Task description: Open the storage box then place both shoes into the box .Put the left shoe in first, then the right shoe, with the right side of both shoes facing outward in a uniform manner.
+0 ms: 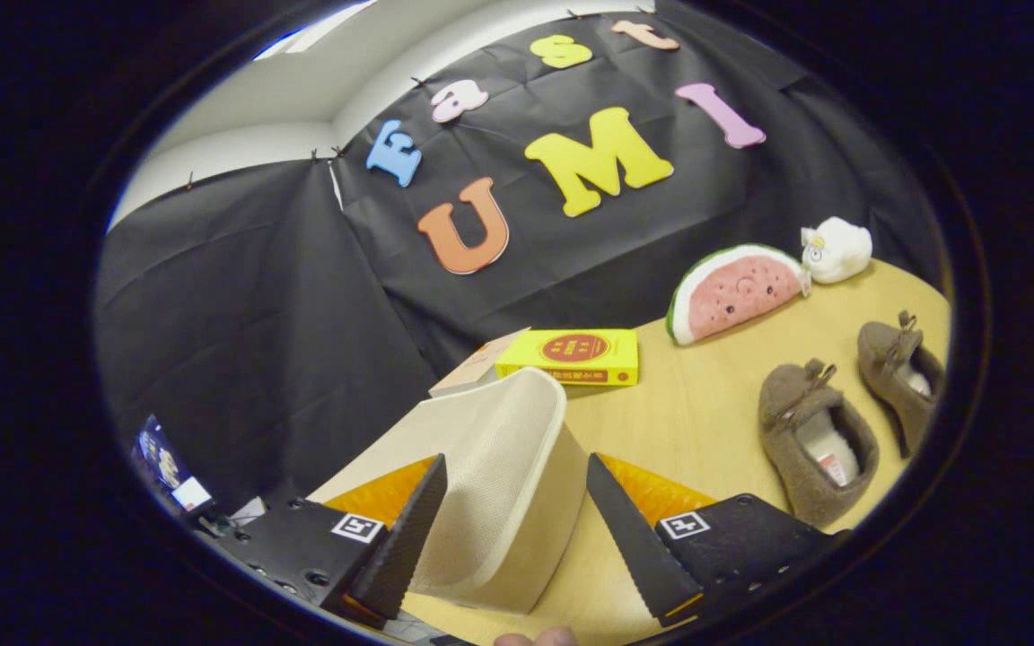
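between the fingers sat the storage box lid (499,484), cream, tilted up; gripper (517,529) spread wide, left finger against the lid, right finger's contact unclear. beyond to the right: two brown shoes (818,444) (898,372) on the table (705,413), apart. farther ahead one yellow book (575,356), one watermelon plush (732,292), one white plush (837,249).

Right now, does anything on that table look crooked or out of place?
The cream storage box between the gripper fingers looks tipped, its lid or wall raised at a slant. The two brown shoes lie apart at differing angles, not yet boxed. Nothing looks spilled or damaged.
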`<state>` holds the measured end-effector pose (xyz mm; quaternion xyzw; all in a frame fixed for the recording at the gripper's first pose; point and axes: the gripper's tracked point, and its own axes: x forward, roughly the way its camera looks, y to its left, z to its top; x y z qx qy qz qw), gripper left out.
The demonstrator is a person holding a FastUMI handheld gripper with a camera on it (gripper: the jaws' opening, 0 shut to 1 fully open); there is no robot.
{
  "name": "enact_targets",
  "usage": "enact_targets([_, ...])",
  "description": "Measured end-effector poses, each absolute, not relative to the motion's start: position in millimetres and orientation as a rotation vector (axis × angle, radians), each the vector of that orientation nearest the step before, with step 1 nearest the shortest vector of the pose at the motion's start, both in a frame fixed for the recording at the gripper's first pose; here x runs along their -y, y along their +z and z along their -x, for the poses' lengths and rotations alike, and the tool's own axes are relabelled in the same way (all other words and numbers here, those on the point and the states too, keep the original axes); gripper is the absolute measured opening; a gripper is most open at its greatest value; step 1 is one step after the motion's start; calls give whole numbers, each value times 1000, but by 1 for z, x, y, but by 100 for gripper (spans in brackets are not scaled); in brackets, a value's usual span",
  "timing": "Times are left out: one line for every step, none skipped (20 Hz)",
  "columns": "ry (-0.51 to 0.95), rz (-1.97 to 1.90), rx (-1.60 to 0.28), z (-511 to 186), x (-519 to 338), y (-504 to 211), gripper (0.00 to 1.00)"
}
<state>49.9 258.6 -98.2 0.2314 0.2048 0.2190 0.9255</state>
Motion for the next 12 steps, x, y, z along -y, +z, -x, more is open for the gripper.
enact_targets([465, -509, -443, -50, -263, -100, 95])
enact_targets([478, -540, -458, -53, -266, -99, 96])
enact_targets([489, -567, -474, -54, -270, -100, 95])
enact_targets([504, -594, -492, -56, -273, -101, 95])
enact_targets([520, -633, -513, -56, -276, -103, 95])
enact_targets([537, -675, -537, -53, -280, -105, 95])
enact_targets([550, -712, -561, -52, -283, -107, 95])
enact_targets([562, -741, -583, -52, -285, -108, 95])
enact_targets([575, -766, -596, -51, -287, -108, 95])
enact_targets([583, -791, -610, -51, -289, -107, 95])
enact_targets([602, -817, -606, -52, -293, -103, 92])
enact_targets([594, -832, -607, -47, -289, -100, 80])
